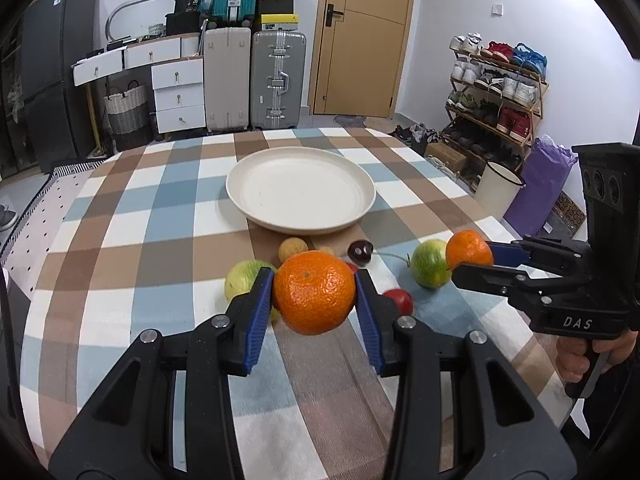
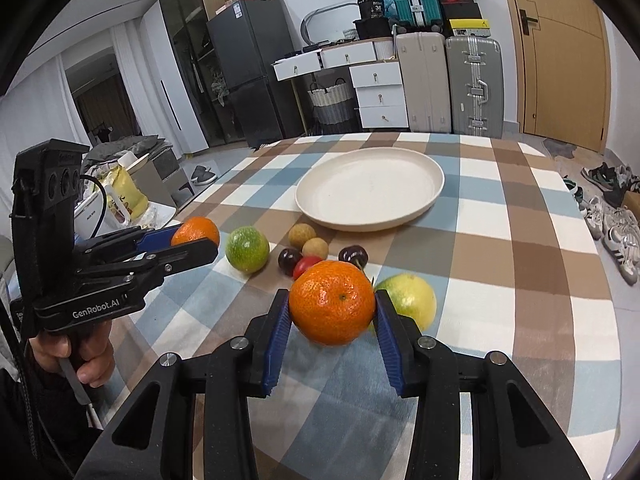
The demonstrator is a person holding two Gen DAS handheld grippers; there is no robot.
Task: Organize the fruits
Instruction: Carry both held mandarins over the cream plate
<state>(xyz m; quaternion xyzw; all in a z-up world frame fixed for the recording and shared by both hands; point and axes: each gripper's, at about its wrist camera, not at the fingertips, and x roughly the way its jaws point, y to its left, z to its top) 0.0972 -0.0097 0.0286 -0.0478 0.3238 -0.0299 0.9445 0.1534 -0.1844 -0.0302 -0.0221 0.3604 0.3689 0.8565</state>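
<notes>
Small fruits [image 2: 308, 254] crowd the counter [image 2: 520, 240] btwn the claws and plate [image 2: 370, 188]; open cloth lies left & right of plate, w/ its inside bare.

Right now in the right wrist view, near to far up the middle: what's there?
Right claw shut on orange → red tomato → tan longan → plate → suitcases.

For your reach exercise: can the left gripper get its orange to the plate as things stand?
Probably yes: the left gripper holds its orange raised, and the plate beyond looks unobstructed.
</notes>
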